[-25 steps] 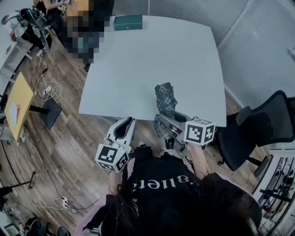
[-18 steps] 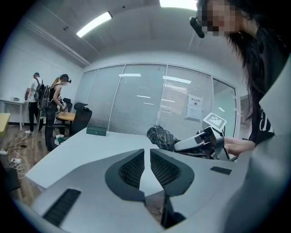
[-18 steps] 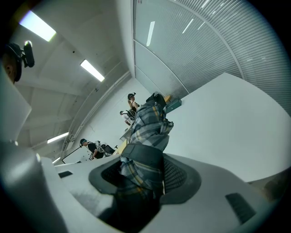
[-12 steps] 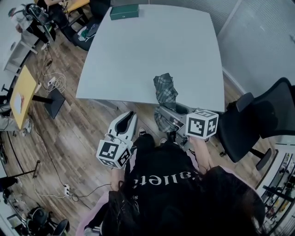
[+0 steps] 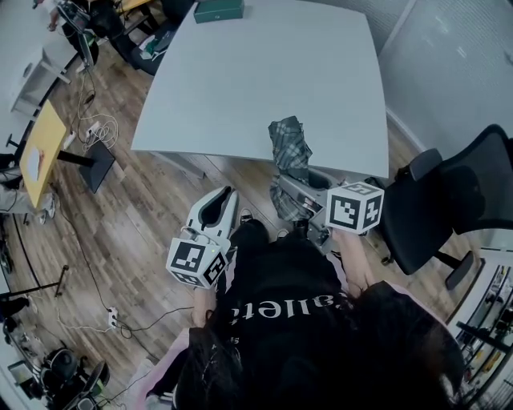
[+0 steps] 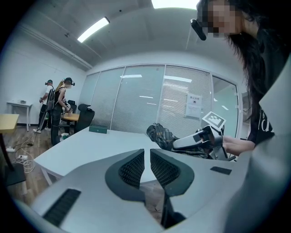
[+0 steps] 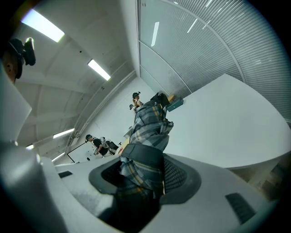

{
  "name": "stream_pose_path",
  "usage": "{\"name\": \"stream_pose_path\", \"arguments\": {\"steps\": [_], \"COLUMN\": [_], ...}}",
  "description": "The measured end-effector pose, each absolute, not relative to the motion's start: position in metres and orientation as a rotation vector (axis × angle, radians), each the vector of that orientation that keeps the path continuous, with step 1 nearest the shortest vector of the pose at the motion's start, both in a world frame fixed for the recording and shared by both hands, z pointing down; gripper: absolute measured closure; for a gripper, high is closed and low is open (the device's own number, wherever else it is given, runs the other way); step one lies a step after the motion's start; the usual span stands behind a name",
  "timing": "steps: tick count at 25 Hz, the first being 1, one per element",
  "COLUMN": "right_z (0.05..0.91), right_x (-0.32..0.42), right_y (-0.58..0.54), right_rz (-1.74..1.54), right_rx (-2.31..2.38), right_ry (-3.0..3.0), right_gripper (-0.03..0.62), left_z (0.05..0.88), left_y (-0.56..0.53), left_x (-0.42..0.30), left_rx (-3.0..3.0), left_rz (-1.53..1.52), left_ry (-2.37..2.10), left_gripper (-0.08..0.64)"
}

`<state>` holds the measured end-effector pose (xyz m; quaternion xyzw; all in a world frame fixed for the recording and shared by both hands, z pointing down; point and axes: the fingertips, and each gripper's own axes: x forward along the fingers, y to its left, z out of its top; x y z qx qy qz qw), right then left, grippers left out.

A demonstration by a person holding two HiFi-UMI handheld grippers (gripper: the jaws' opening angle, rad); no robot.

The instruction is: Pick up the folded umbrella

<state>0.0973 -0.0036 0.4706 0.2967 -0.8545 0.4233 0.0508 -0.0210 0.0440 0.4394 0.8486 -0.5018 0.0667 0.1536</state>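
The folded umbrella point(image 5: 288, 148), grey-green plaid, sticks out over the near edge of the white table point(image 5: 232, 88). My right gripper point(image 5: 298, 192) is shut on its lower end and holds it off the tabletop. In the right gripper view the plaid fabric point(image 7: 150, 120) fills the space between the pads and rises away from them. My left gripper point(image 5: 218, 200) hangs over the wooden floor just short of the table's edge, its jaws together with nothing in them. The left gripper view shows the umbrella point(image 6: 163, 135) and the right gripper point(image 6: 193, 142) off to its right.
A green box point(image 5: 219, 10) lies at the table's far end. A black office chair point(image 5: 449, 200) stands close on the right. To the left are a yellow desk point(image 5: 36, 152) and cables on the floor. People point(image 6: 57, 104) stand at the far side of the room.
Both grippers have drawn back a little from the table toward the person, and the umbrella came along in the right one. The left jaws stay together.
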Motion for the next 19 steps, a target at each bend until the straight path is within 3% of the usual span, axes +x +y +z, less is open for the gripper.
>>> {"name": "stream_pose_path", "arguments": {"steps": [19], "right_z": [0.470], "right_x": [0.101], "right_y": [0.016], "right_rz": [1.272], "right_rx": [0.910], "right_ry": [-2.584], "right_gripper": [0.369], "left_z": [0.439], "left_y": [0.077], "left_x": [-0.027], "left_rx": [2.402], "left_rz": [0.187], "left_ry": [-1.479], "left_gripper": [0.502]}}
